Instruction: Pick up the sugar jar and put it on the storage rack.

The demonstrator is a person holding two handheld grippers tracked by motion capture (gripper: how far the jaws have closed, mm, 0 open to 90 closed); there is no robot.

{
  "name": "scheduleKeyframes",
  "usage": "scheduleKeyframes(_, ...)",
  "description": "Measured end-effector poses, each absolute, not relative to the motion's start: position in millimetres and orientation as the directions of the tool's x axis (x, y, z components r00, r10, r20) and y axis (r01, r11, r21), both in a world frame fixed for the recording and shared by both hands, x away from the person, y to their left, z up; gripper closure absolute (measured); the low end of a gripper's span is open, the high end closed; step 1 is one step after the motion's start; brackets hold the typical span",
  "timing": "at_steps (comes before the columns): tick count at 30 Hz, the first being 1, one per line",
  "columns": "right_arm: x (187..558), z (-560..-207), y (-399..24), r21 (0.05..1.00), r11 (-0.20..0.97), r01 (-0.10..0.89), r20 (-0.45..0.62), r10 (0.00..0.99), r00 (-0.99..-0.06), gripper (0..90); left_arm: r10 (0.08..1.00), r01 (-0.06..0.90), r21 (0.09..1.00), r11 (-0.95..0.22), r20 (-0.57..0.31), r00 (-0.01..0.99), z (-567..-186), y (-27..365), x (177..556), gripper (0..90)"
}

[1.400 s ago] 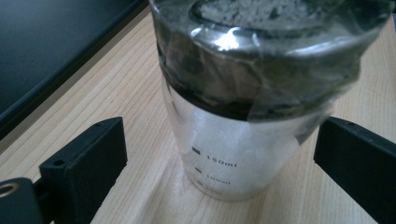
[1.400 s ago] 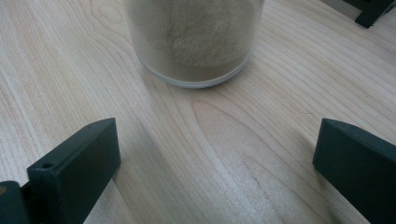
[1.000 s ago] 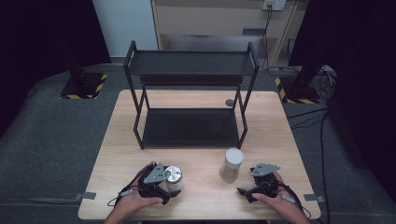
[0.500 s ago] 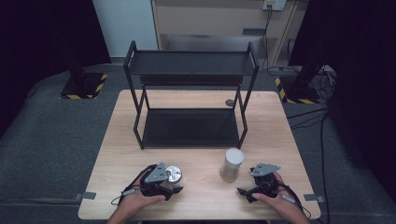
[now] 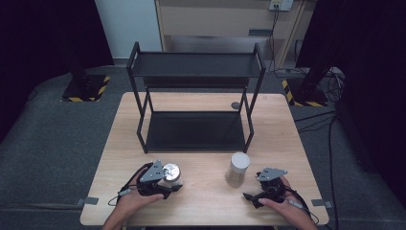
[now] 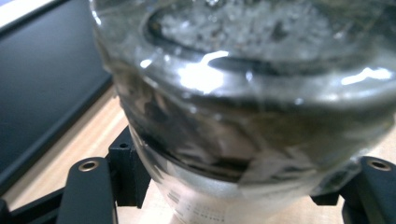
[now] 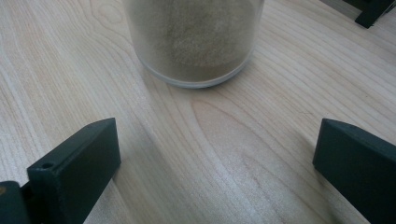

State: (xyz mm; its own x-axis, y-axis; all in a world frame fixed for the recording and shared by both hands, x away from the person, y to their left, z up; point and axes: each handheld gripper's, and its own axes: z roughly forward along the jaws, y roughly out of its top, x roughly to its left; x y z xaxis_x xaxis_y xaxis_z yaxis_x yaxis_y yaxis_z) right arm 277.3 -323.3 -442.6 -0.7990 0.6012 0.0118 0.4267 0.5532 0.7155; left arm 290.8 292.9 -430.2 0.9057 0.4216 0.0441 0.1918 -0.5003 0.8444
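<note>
Left gripper view: left tool [image 6: 233,186] straddles glass jar [image 6: 243,107], label print unreadable.

Count's pretty short: two jars, one clear glass [image 5: 171,172] and one with a white lid [image 5: 238,168]. One black two-shelf rack [image 5: 195,108] on one wooden table [image 5: 277,129], plus two grippers, left [image 5: 160,184] and right [image 5: 261,191].

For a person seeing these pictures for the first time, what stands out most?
A black two-tier metal rack stands at the far middle of the wooden table. Near the front edge, the left hand-held gripper has a clear glass jar between its jaws, and a white-lidded jar of brownish powder stands before the open right hand-held gripper.
</note>
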Motion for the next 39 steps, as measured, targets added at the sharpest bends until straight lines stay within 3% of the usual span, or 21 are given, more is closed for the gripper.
scheduleKeyframes(39,277.3,-442.6,-323.3,0.716,0.553,0.427,0.012,0.601,-0.799,1.2,0.445,0.182,0.833,-0.523,0.085,0.892,-398.6,283.6,364.4,30.4)
